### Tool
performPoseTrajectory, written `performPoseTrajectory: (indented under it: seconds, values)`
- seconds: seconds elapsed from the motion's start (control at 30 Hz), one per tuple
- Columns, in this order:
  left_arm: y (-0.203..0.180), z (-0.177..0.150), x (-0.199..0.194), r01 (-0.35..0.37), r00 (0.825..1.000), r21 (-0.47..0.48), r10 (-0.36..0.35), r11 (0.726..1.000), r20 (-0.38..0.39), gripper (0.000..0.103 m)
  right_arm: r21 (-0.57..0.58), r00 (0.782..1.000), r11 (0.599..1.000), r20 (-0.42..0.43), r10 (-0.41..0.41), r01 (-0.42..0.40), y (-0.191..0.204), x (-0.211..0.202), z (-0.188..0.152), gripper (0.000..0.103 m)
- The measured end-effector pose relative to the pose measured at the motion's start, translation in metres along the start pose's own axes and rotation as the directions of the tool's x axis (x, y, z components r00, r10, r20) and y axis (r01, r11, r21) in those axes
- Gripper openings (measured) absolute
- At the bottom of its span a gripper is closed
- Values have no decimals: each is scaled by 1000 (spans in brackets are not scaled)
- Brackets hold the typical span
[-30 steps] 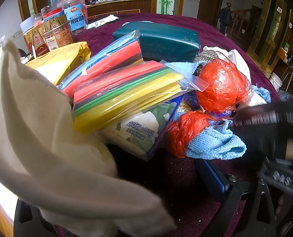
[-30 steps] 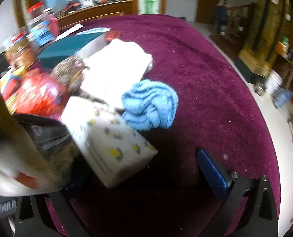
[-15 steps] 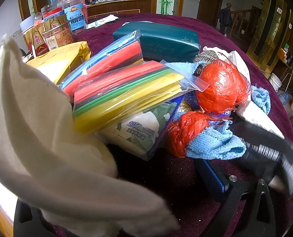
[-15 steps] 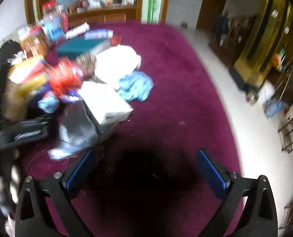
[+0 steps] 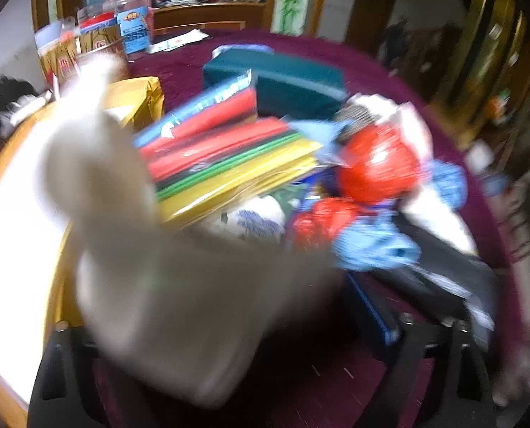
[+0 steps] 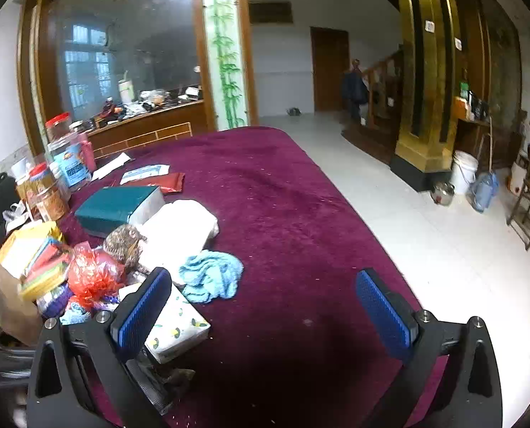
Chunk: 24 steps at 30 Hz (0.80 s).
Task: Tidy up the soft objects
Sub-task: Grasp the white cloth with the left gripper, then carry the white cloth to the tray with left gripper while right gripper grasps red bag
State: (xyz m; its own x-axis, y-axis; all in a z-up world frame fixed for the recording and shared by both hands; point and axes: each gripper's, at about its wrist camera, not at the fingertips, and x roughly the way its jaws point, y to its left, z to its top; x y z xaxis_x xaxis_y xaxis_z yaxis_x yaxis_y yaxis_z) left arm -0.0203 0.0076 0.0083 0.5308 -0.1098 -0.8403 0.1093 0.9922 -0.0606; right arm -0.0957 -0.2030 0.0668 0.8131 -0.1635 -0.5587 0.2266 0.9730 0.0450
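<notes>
Right wrist view: right gripper [image 6: 265,306] is open and empty — blue cloth [image 6: 211,280] at ten o'clock lies unsorted. Left gripper [image 5: 225,324] has just been closing, cream bag [image 5: 165,267] between its jaws — grip unclear.

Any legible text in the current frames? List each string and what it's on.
None reads in full.
Blue-label jar: label print too small to read.
Red-lid jars: gold labels blurred.
Tissue pack with lemon print: pattern only, no words visible.
White leaflet: print too small.
Colored sheet packs: motion-blurred, any print lost.
</notes>
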Motion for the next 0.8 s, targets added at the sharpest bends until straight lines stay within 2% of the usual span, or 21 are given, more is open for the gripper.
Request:
performPoseTrajectory:
  seconds: [0.07, 0.13, 0.33, 0.53, 0.8]
  values:
    - [12, -6, -22, 115, 993, -29, -114, 993, 24, 93, 6, 1000, 1000, -9, 10, -10, 0, 4, -5, 103]
    - [26, -14, -47, 177, 982, -37, -174, 984, 66, 93, 30, 999, 999, 25, 29, -29, -3, -2, -5, 103]
    - [52, -34, -85, 237, 962, -15, -233, 971, 143, 93, 22, 998, 998, 15, 59, -60, 2, -1, -3, 103]
    - [36, -37, -91, 128, 971, 91, -143, 988, 192, 93, 43, 997, 996, -10, 75, -74, -1, 3, -3, 103]
    - [20, -10, -53, -18, 990, 203, -10, 979, 137, 93, 33, 997, 997, -17, 69, -68, 0, 6, -4, 103]
